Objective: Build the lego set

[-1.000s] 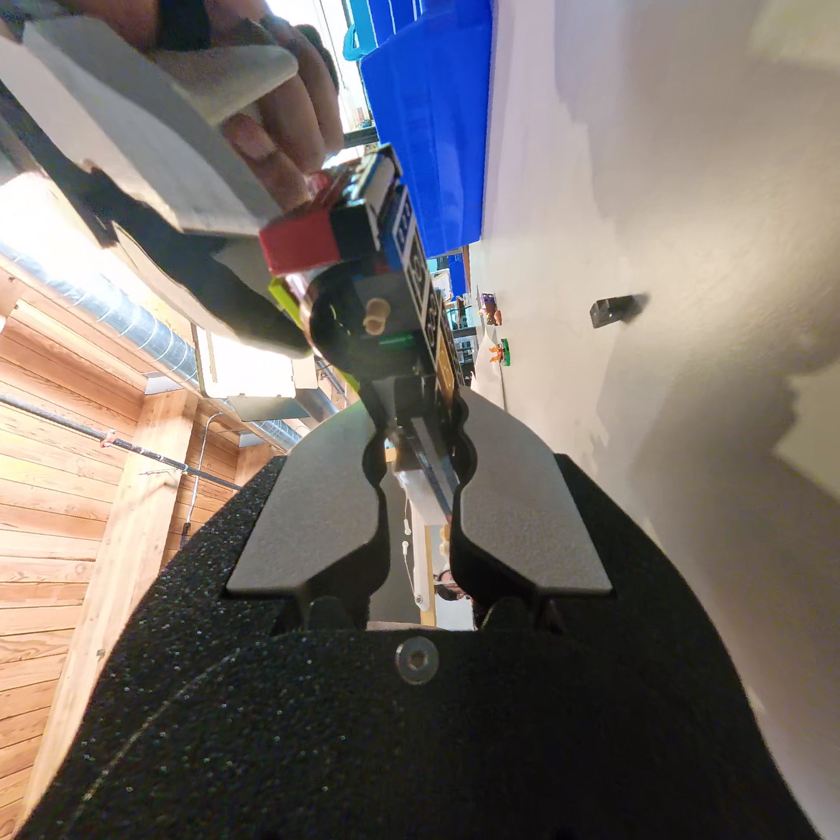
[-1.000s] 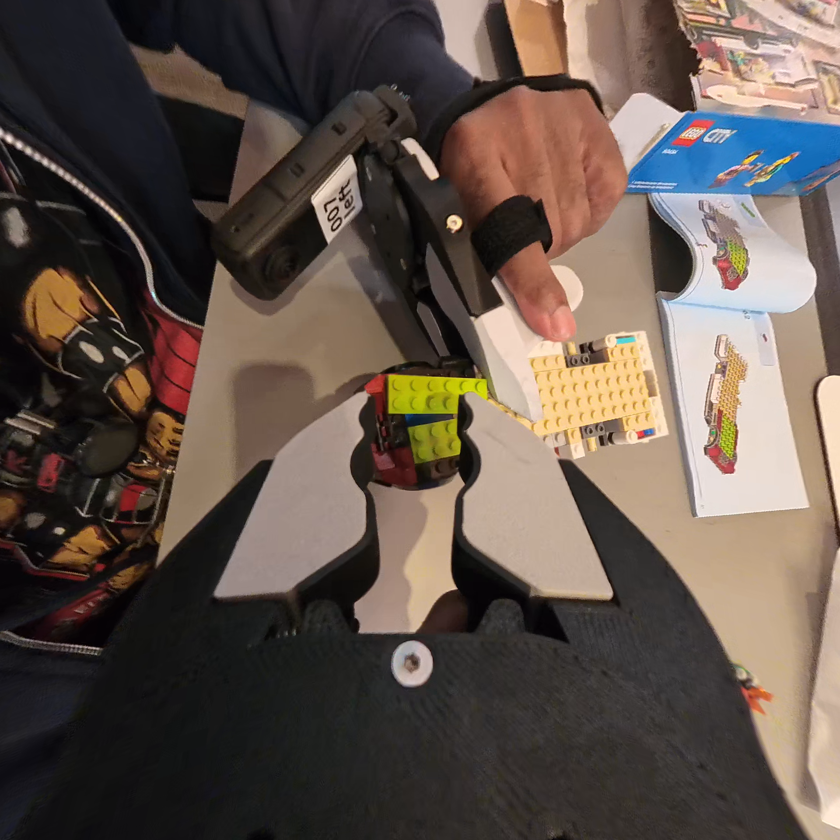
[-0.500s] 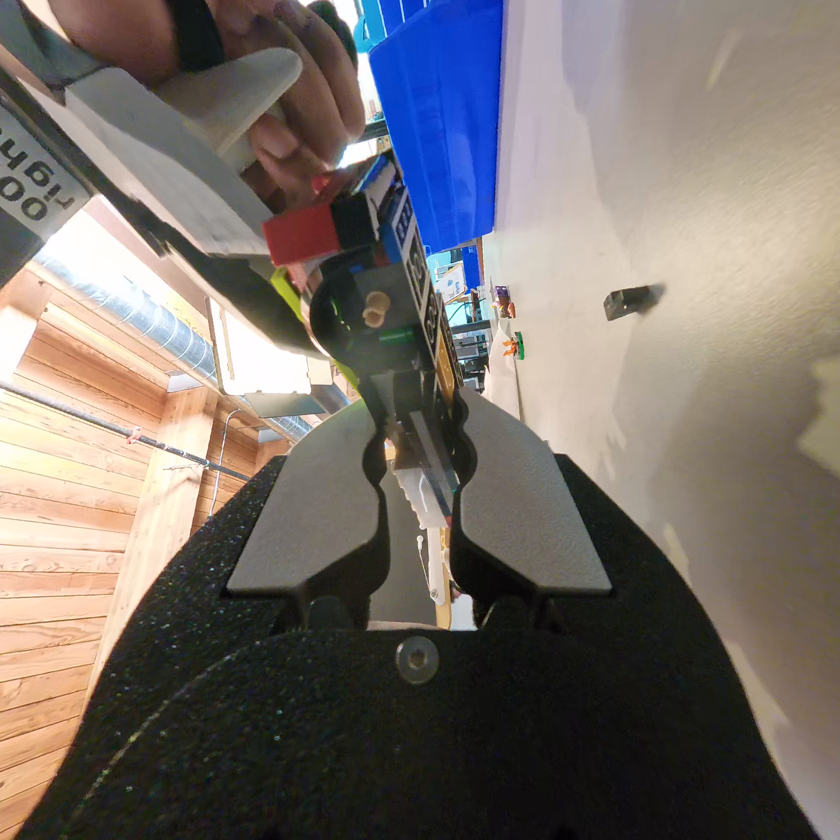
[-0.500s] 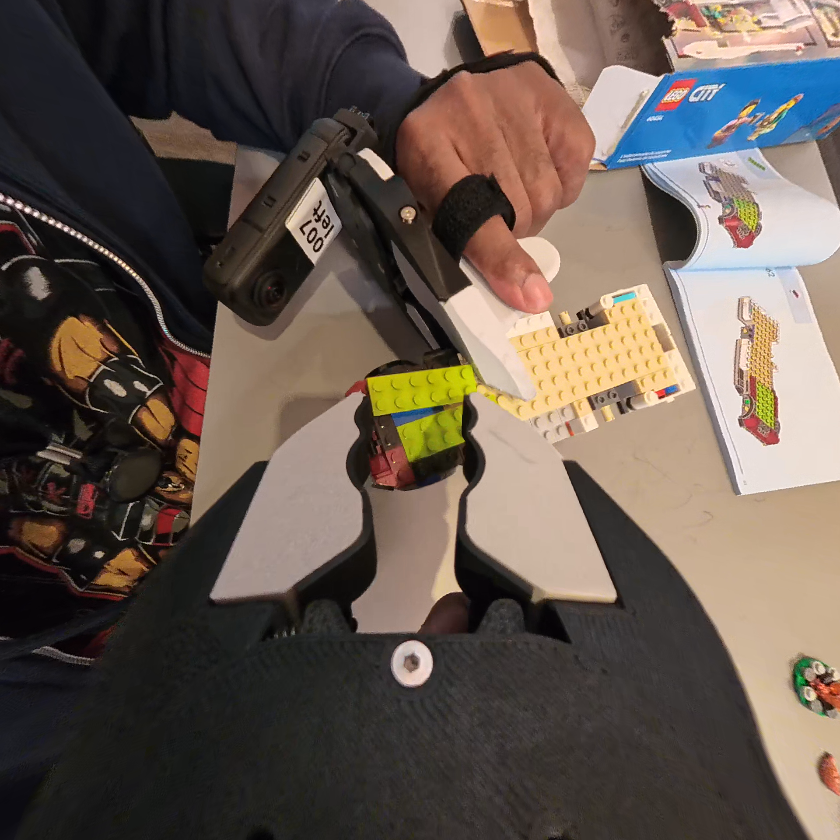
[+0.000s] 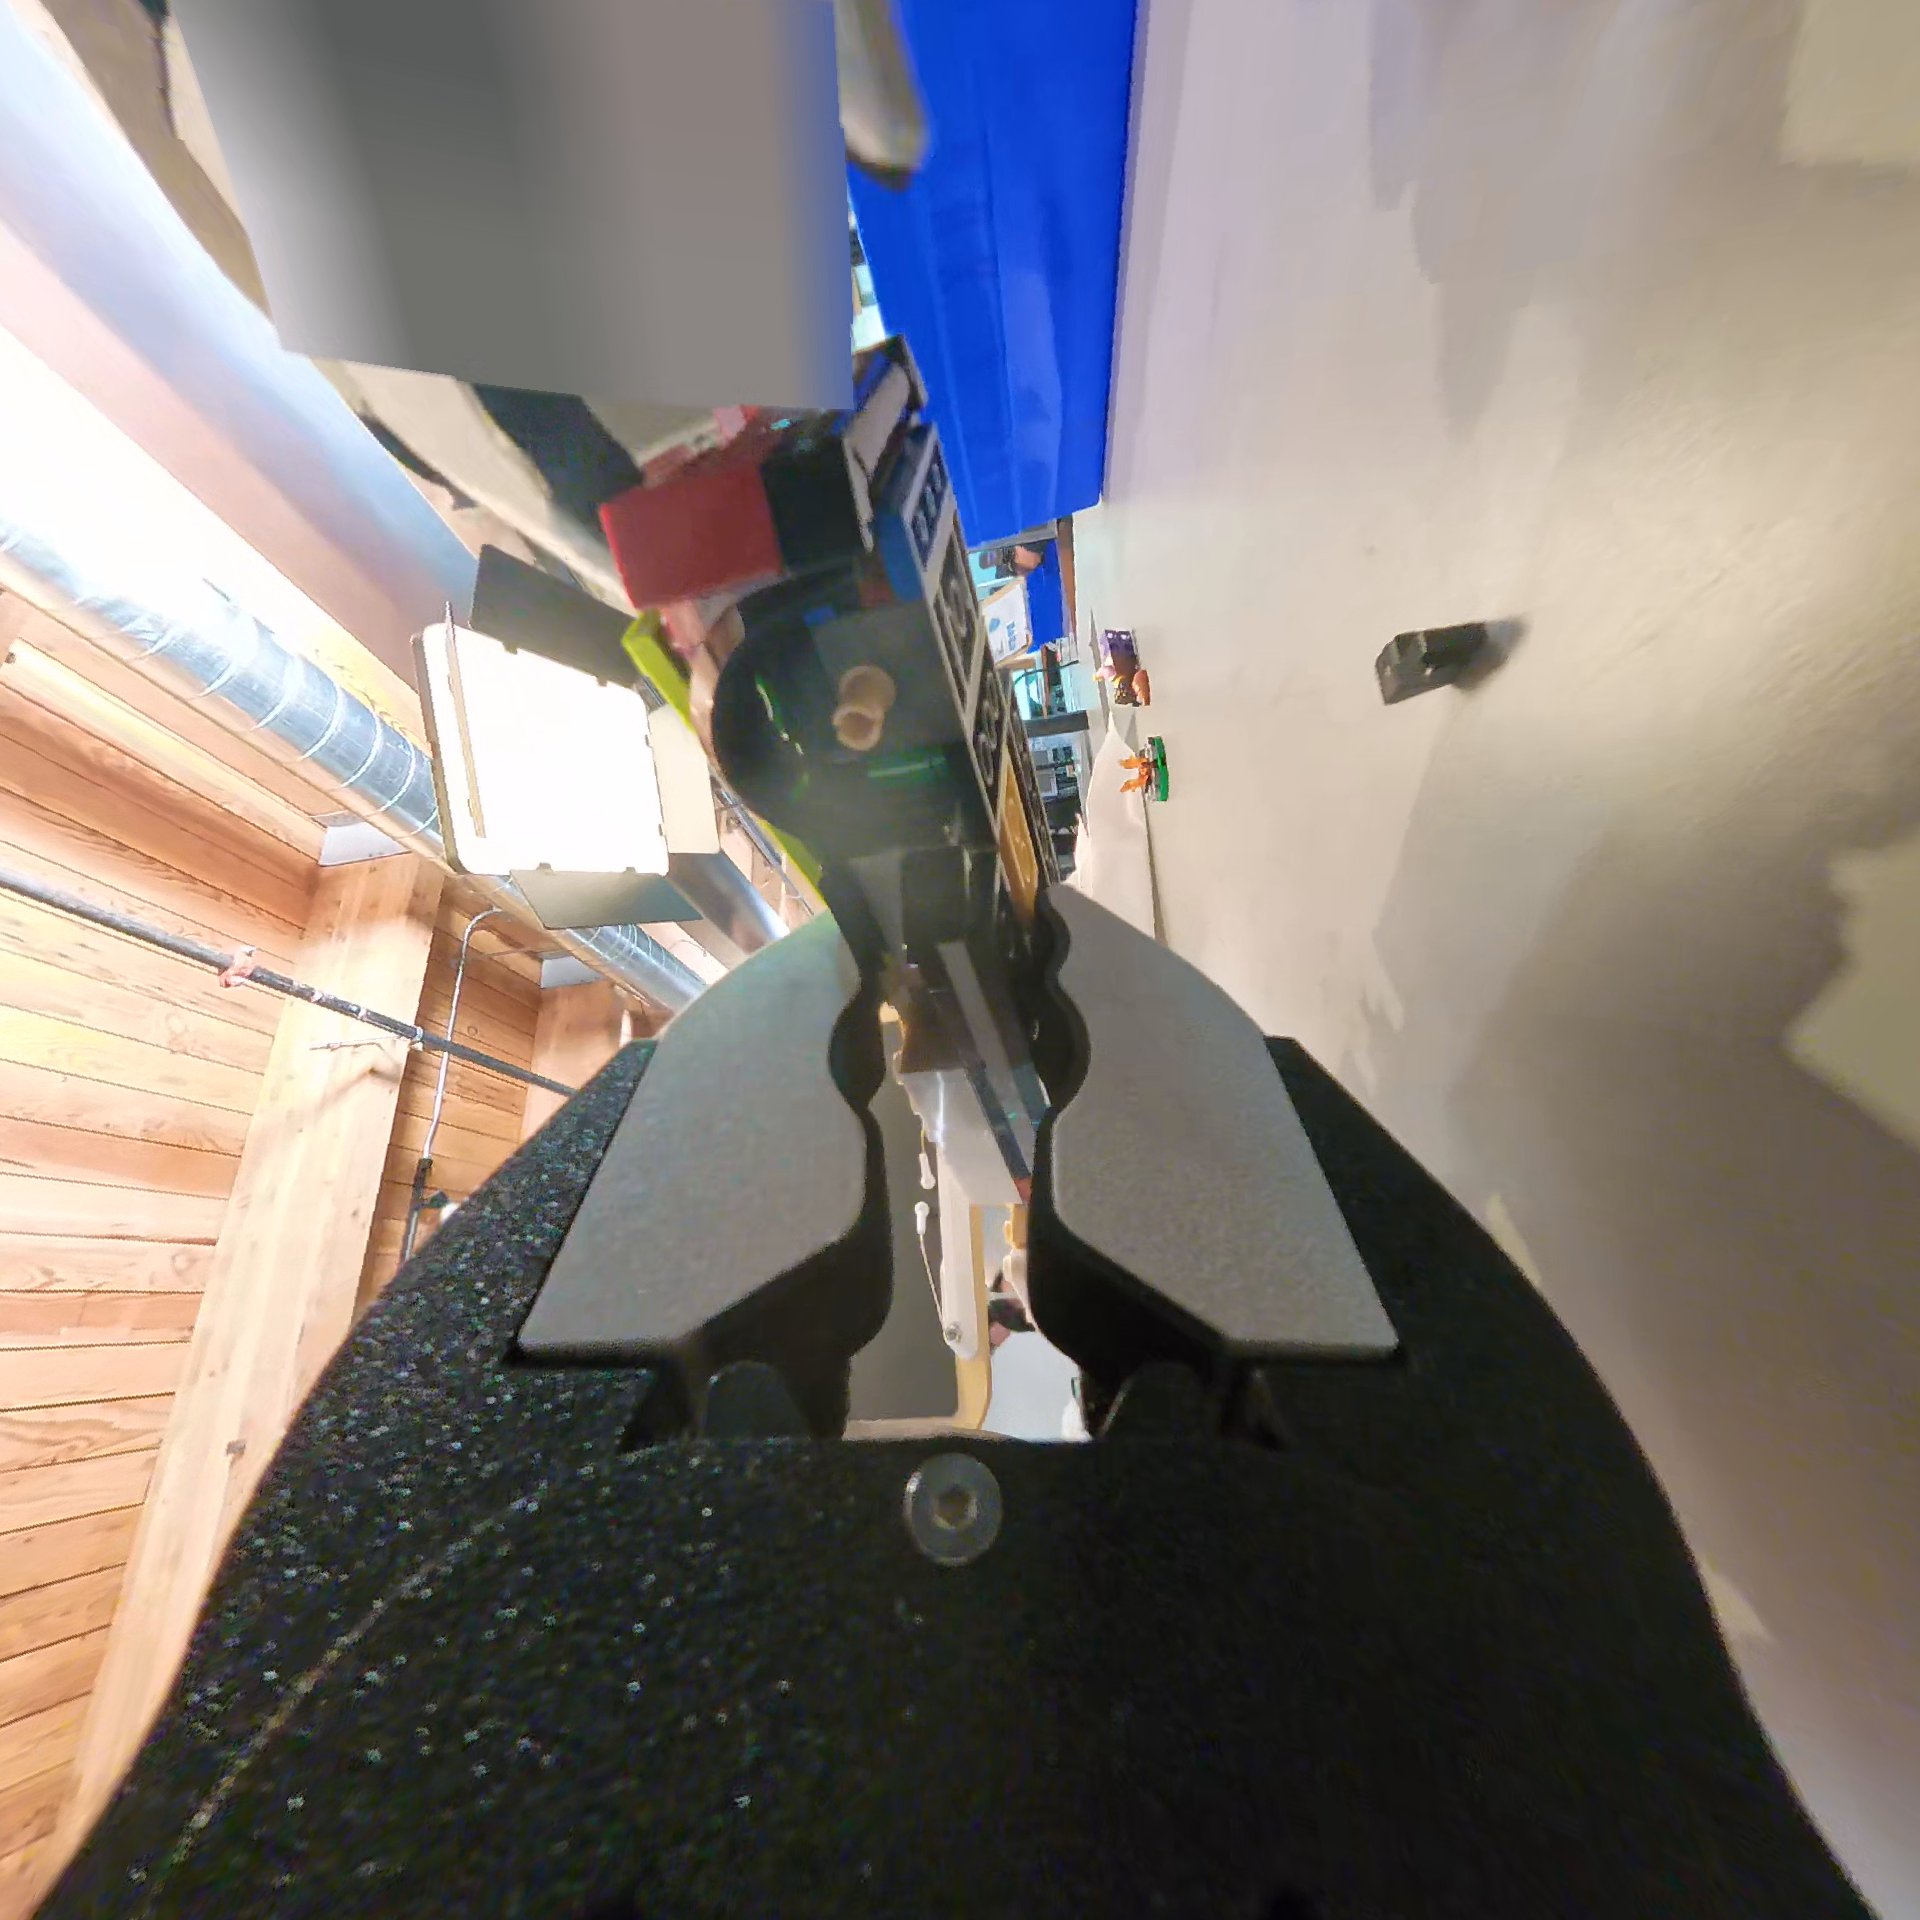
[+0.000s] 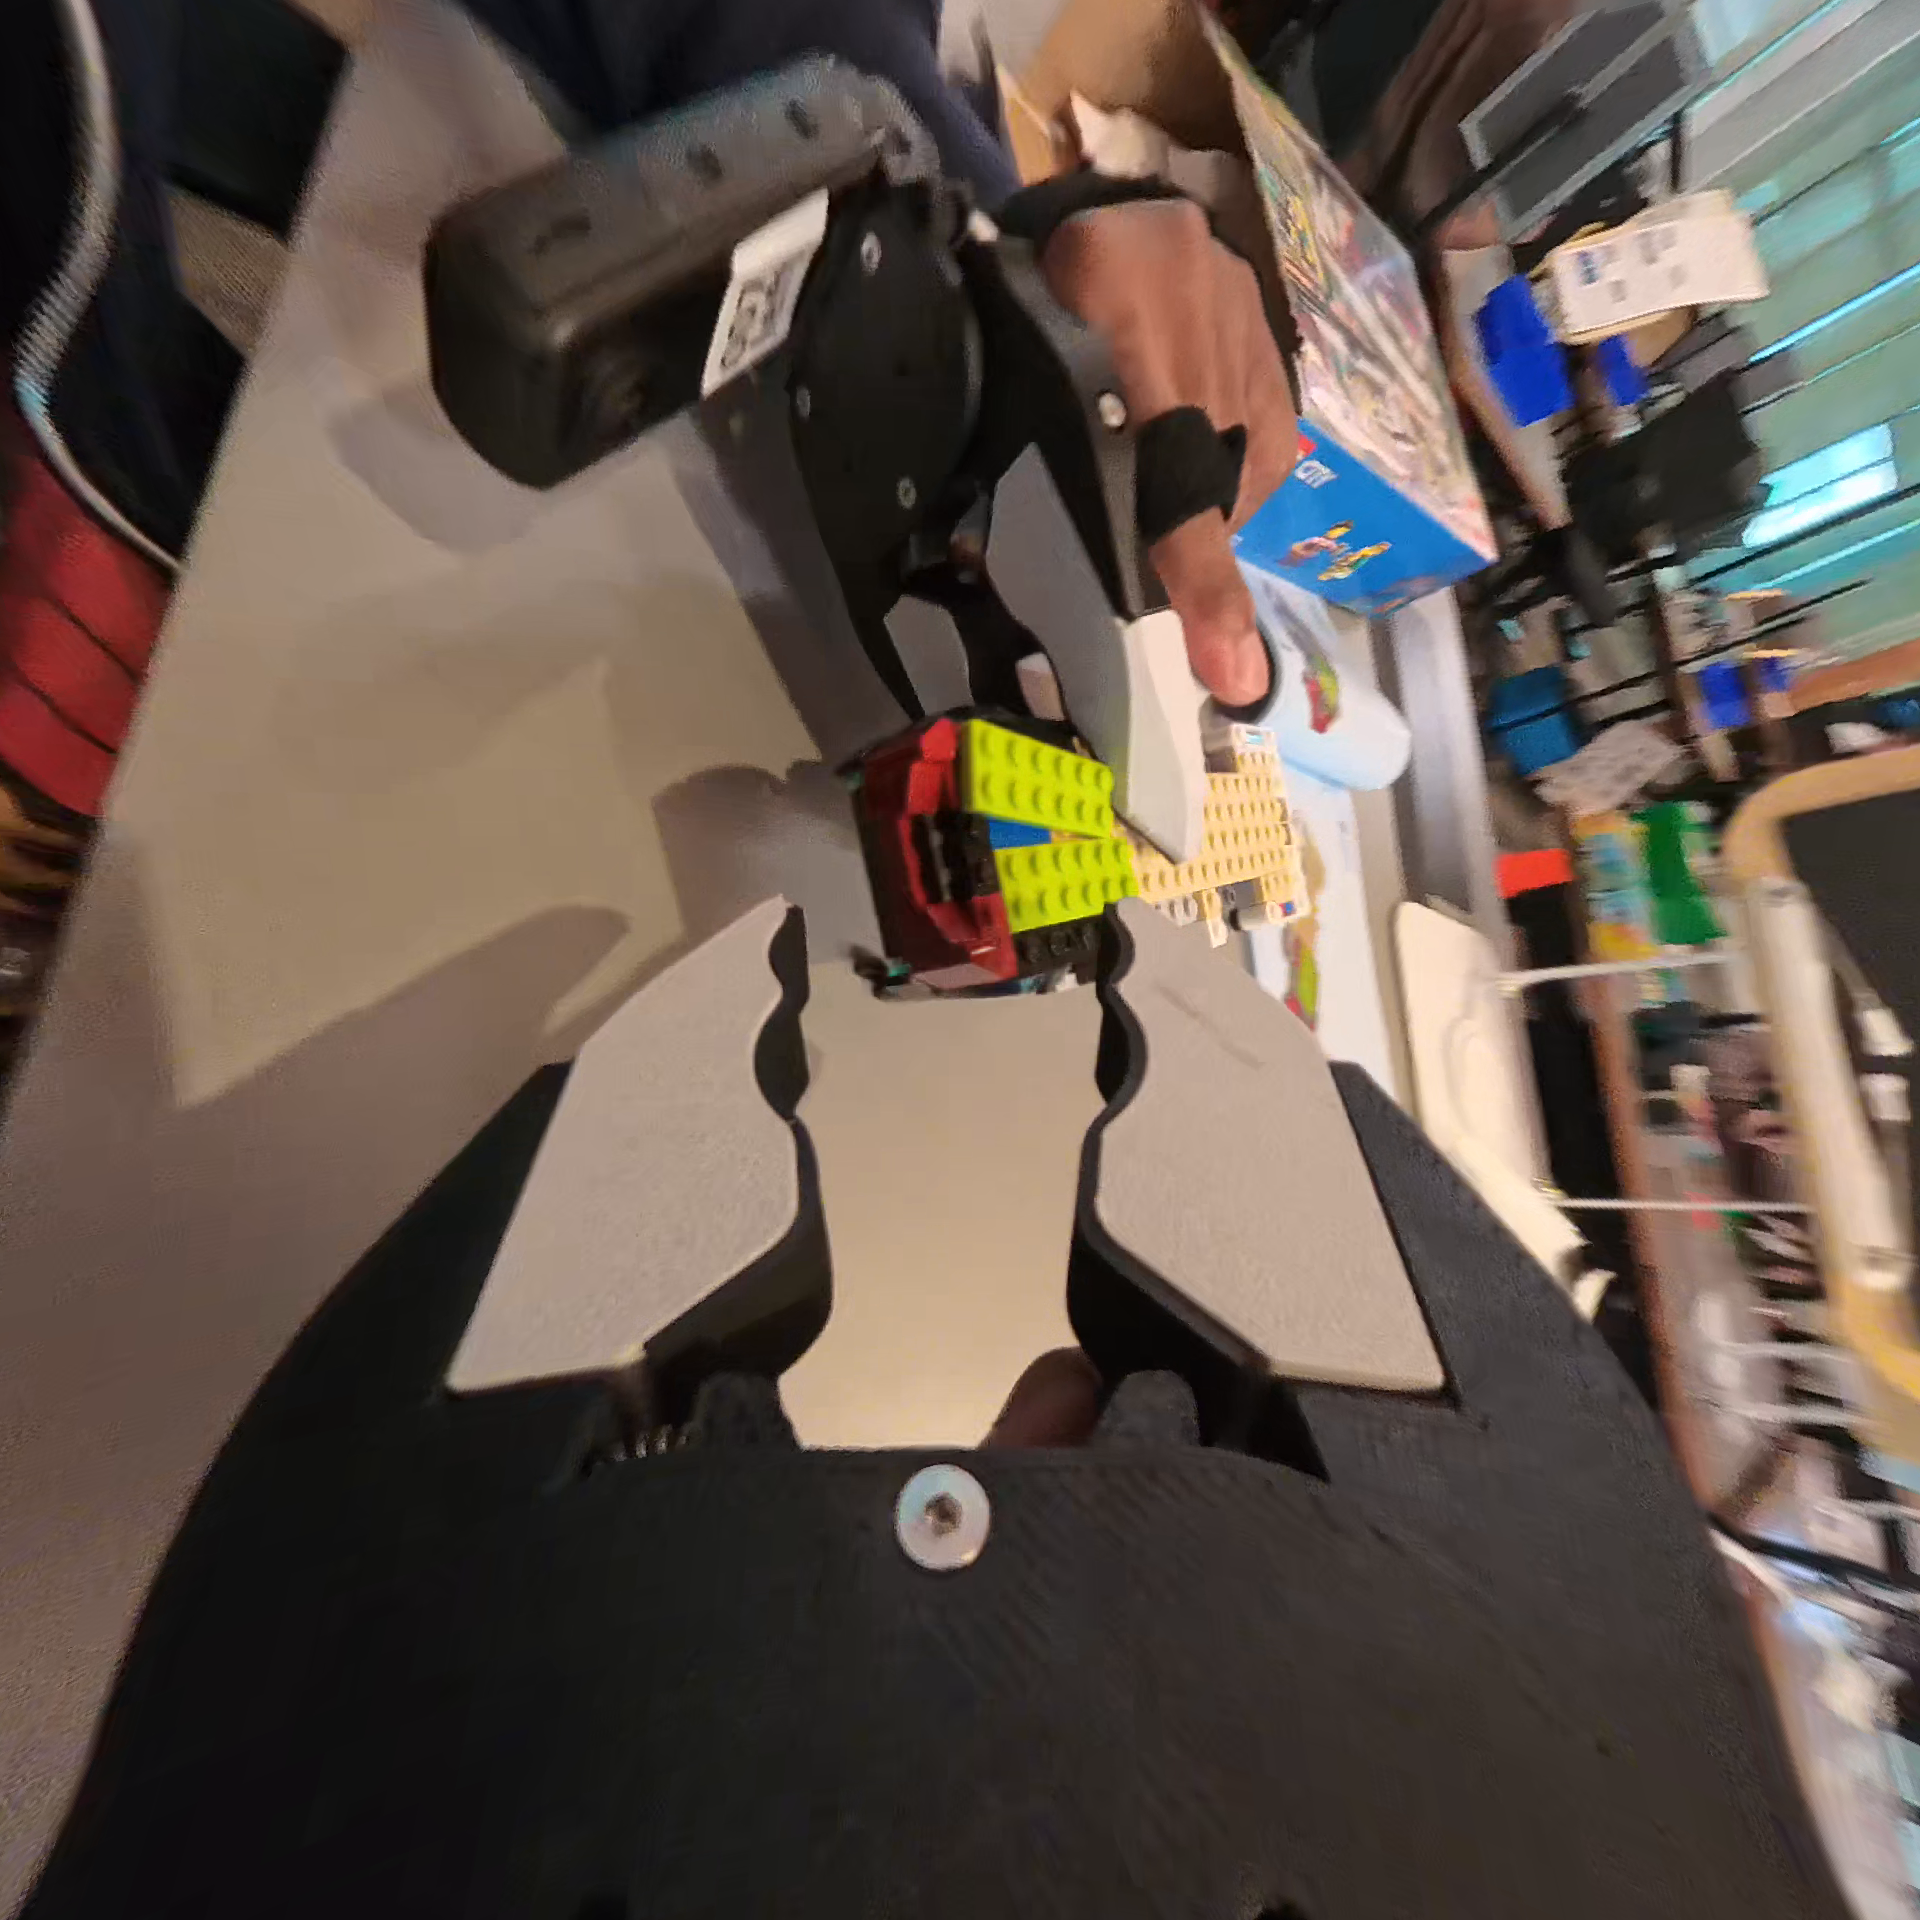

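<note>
Workshop-like room, timber walls, bare ceiling duct, cluttered shelves

We see a pale grey table top strewn with a few loose bits, in a timber-walled room.
On it we count 1 small black toy brick lying alone, well apart from 1 round green piece topped with orange bits. A large blue plastic bin stands farther along. Beyond, we see a wall of warm wooden planks, a silver ribbed duct and a bright white square light panel. Elsewhere, a blue cardboard toy box sits just beside an open white instruction booklet.
</note>
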Tool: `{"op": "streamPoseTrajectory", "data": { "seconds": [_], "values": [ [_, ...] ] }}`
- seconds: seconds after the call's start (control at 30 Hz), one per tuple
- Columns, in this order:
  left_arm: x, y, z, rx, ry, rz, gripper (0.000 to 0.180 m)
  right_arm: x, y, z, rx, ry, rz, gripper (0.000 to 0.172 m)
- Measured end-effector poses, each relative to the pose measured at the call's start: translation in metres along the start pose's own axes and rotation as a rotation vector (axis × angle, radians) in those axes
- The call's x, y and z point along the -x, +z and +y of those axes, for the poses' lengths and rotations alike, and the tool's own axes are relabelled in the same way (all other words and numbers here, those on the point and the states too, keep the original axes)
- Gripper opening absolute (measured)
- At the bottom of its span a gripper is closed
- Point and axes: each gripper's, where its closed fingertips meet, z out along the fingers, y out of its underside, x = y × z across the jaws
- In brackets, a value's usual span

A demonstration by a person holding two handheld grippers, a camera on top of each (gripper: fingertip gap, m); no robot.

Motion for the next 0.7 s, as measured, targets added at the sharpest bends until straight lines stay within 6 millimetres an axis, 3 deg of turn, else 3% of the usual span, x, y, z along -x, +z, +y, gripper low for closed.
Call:
{"op": "streamPoseTrajectory", "data": {
  "seconds": [0.23, 0.4, 0.53, 0.7],
  "values": [
    [0.002, 0.000, 0.004, 0.021, -0.003, 0.001, 0.025, -0.011, 0.017, 0.009, 0.110, -0.303, 0.331, 0.054],
    [0.003, -0.001, -0.001, 0.013, 0.006, -0.002, 0.026, -0.019, 0.029, 0.014, 0.193, -0.399, 0.448, 0.048],
    [0.003, -0.001, -0.001, 0.020, 0.023, -0.002, 0.025, -0.026, 0.032, 0.014, 0.213, -0.437, 0.538, 0.031],
    [0.008, -0.003, 0.001, 0.010, -0.005, -0.031, 0.027, -0.029, 0.032, 0.011, 0.186, -0.499, 0.611, 0.030]
  ]
}}
